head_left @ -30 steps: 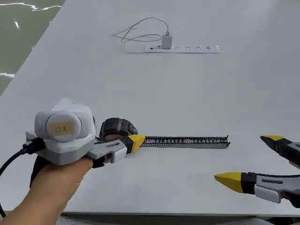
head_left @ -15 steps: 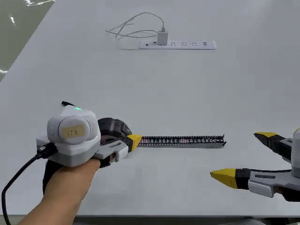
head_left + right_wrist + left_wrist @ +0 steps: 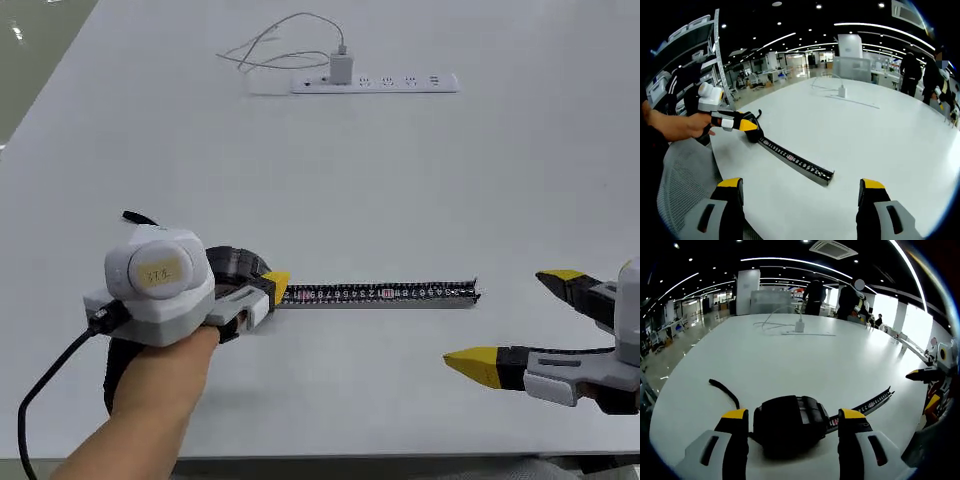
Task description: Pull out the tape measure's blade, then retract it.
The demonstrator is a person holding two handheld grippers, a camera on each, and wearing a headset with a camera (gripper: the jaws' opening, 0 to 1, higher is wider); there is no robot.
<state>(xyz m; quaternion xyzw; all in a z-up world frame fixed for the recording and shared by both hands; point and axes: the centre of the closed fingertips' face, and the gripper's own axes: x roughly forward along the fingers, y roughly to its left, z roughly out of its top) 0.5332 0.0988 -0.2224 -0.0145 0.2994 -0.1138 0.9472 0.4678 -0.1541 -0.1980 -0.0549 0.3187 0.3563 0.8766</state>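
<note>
Measured against the power strip (image 3: 375, 83), nothing has shifted in the past second. The tape measure (image 3: 240, 268) still lies on the table (image 3: 450, 180), well nearer than the strip. Its black case is to the left and its numbered blade (image 3: 380, 293) is drawn out flat to the right. The left gripper (image 3: 793, 416) stays clamped on the case. The right gripper (image 3: 498, 317), jaws wide, hangs nearer than the strip and to its right, clear of the blade's tip.

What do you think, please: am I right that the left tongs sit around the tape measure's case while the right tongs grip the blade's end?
Not quite: the right gripper view shows the right tongs open, apart from the blade's end. The left tongs do sit around the case.
</note>
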